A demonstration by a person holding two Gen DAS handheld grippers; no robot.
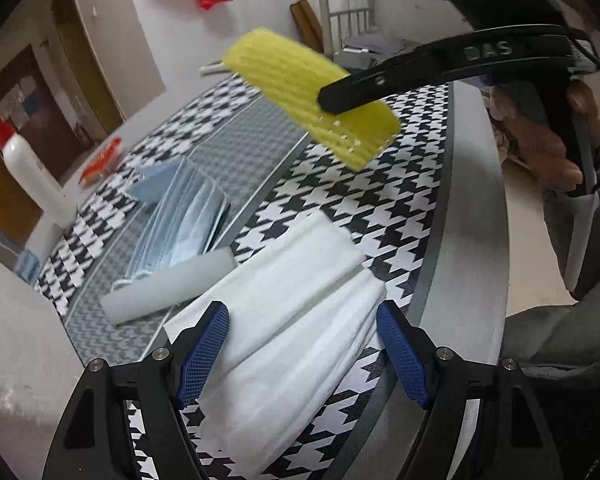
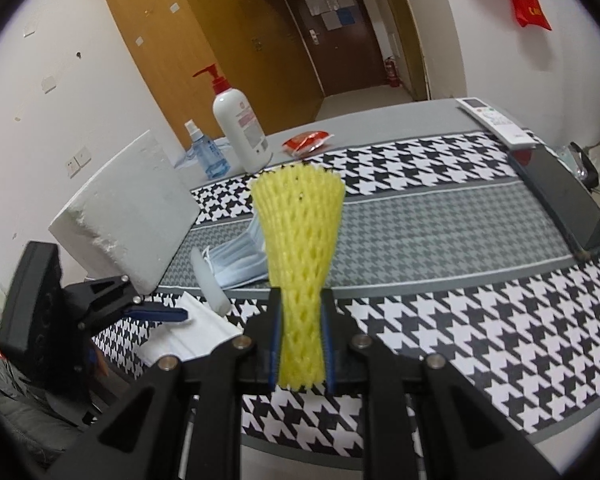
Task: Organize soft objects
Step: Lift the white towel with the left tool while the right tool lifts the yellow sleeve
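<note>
**Foam net held above the table**

The right gripper is pinching the yellow foam net in mid-air over the houndstooth tablecloth. The left gripper, jaws spread, is hovering over the white masks, beside the blue masks.

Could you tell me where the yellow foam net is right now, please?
The yellow foam net is pinched in the right gripper, held in the air above the blue masks on the houndstooth cloth.

Yellow foam net, pale blue masks, white masks, black-and-white houndstooth cloth
</note>
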